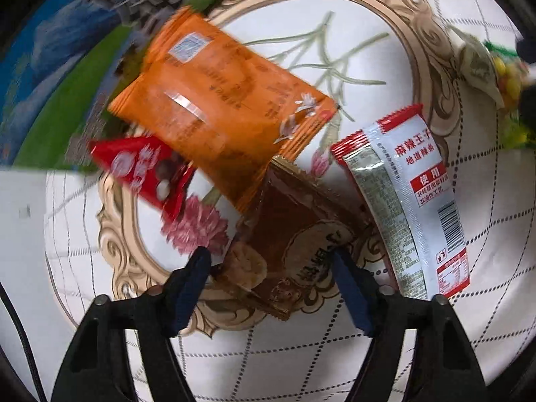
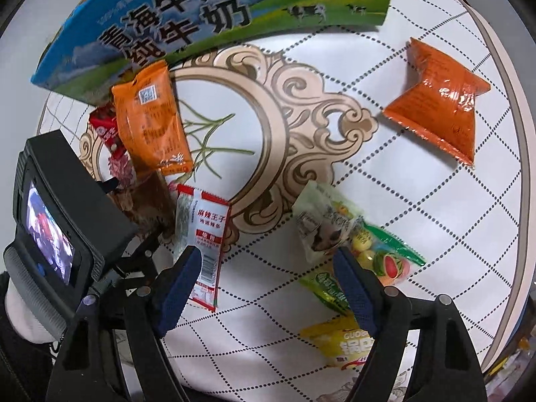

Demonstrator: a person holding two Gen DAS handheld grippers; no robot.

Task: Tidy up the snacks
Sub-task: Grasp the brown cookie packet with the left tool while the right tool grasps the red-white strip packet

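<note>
My left gripper (image 1: 271,261) is open, its blue pads on either side of a brown snack packet (image 1: 294,234) lying on the table. Above it lie an orange packet (image 1: 221,104), a small red packet (image 1: 147,167) and a red-and-silver spicy strip packet (image 1: 408,201). My right gripper (image 2: 268,261) is open and empty above the table, between the red-and-silver packet (image 2: 204,231) and a pale green packet (image 2: 318,224). A fruit candy bag (image 2: 385,254), a green packet (image 2: 330,291) and a yellow packet (image 2: 345,345) lie by its right finger. The left gripper's body (image 2: 60,221) hides part of the brown packet (image 2: 147,201).
A blue-and-green milk carton box (image 2: 207,10) stands at the table's far side, behind the orange packet (image 2: 150,117). A second, darker orange packet (image 2: 442,100) lies alone at the far right. The round table edge (image 2: 516,167) curves along the right.
</note>
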